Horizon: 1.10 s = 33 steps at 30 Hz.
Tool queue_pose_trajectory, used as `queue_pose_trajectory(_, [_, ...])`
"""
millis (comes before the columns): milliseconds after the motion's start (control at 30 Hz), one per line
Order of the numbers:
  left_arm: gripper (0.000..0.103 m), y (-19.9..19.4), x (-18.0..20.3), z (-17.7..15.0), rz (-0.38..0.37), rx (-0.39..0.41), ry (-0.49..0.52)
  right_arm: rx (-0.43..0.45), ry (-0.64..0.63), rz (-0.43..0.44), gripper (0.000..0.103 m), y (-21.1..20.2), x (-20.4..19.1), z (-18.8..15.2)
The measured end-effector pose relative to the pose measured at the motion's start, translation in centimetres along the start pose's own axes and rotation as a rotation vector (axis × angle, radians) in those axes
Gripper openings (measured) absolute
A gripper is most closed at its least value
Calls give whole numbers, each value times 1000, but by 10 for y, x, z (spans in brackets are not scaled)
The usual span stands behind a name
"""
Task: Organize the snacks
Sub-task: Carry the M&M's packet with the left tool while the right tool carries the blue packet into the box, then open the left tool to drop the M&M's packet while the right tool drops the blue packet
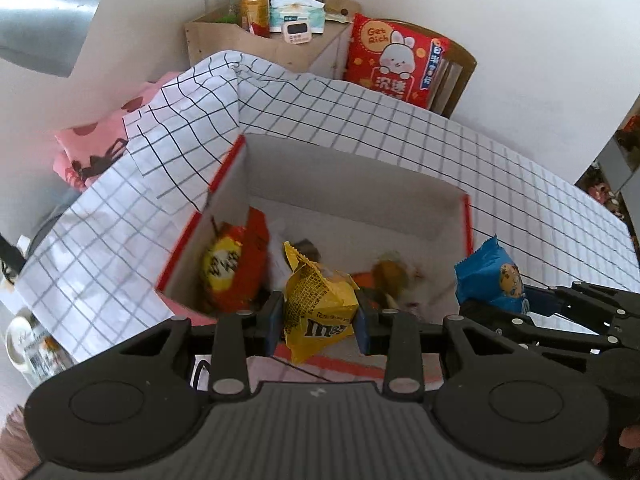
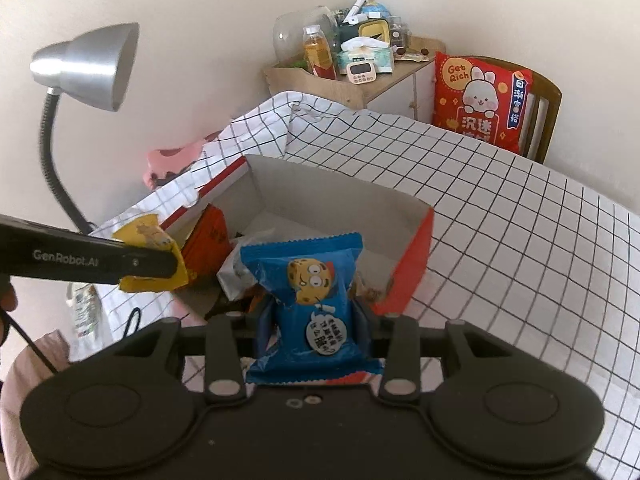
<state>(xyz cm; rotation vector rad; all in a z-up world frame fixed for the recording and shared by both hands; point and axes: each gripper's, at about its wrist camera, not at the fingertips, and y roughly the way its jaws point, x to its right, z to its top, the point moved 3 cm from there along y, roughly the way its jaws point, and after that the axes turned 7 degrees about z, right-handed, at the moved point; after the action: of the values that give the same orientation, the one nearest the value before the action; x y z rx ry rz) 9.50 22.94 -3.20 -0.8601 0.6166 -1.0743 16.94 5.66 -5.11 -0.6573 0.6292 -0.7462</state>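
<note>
Closest to the left wrist camera, the left gripper (image 1: 319, 318) has its jaws clamped narrow on a yellow candy bag (image 1: 318, 300), which stands upright between the pads. From the right wrist view the same bag (image 2: 150, 258) hangs over the near left corner of the box, pinched at the tip of the left gripper (image 2: 160, 264).

Right gripper (image 2: 316, 324) jaws grip a blue cookie packet (image 2: 316, 300) by its sides; the packet stands upright with a cartoon cookie face on the front. In the left wrist view this packet (image 1: 490, 276) sits at the right, just outside the box's right wall, with the right gripper (image 1: 516, 306) reaching in from the lower right.

Both snacks are held above or beside an open cardboard box (image 1: 352, 184) with red edges and pale inner walls, resting on a tabletop (image 2: 520, 240) covered in white cloth with a black grid. Inside the box lie an orange-red snack bag (image 1: 236, 264) against the left wall and several small wrapped items, blurred, on the floor.

Behind the tabletop stand a wooden cabinet (image 2: 320, 80) cluttered with a bottle, tissues and a timer, a red rabbit cushion (image 2: 480, 100) on a chair, and a silver desk lamp (image 2: 88, 64) at the left.
</note>
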Motion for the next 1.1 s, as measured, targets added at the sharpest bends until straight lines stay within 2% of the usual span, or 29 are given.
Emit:
queue_pose_trajectory(300, [34,46,-1,25,37,-25,43,-41,-7,-82,39,58,-1,11])
queue_pose_trajectory(467, [34,75,10,36,54,-59,82,-86,-31,-121,39,82,1,12])
queue_pose_trajectory(600, [35,100,20,38,66,-119,115,-122,-68,-149,39,98,3,10])
queue_pose_trajectory(833, [35,132,24,37,70,-203,123,-162,-95,-145,39,111,1,7])
queue_pose_trajectory(1100, [35,139,28,36,69,-202,145,-180,-98,-143,42,118,2,7])
